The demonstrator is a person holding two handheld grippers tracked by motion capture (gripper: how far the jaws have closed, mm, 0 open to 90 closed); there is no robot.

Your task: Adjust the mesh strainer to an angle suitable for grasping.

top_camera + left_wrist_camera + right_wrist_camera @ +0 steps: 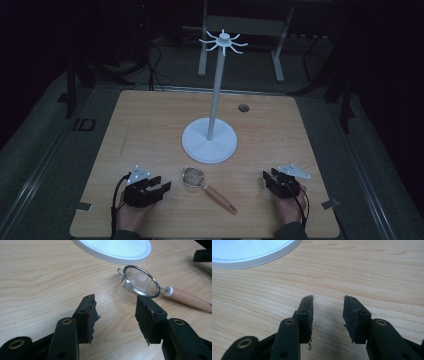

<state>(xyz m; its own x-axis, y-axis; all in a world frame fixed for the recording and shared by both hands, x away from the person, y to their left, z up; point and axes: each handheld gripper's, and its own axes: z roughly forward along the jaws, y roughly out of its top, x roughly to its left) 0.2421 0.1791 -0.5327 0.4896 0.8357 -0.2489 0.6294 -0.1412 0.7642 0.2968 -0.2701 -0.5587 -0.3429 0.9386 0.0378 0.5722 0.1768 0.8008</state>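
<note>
Mesh strainer (193, 177), empty, beside white stand (209, 140)

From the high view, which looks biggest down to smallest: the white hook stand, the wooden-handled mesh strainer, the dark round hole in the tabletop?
1. White hook stand
2. Wooden-handled mesh strainer
3. Dark round hole, though it lies farther from the camera.

Both hands rested low at the near edge; the left gripper (161, 184) and right gripper (268, 177) stood parted, holding nothing.
</note>
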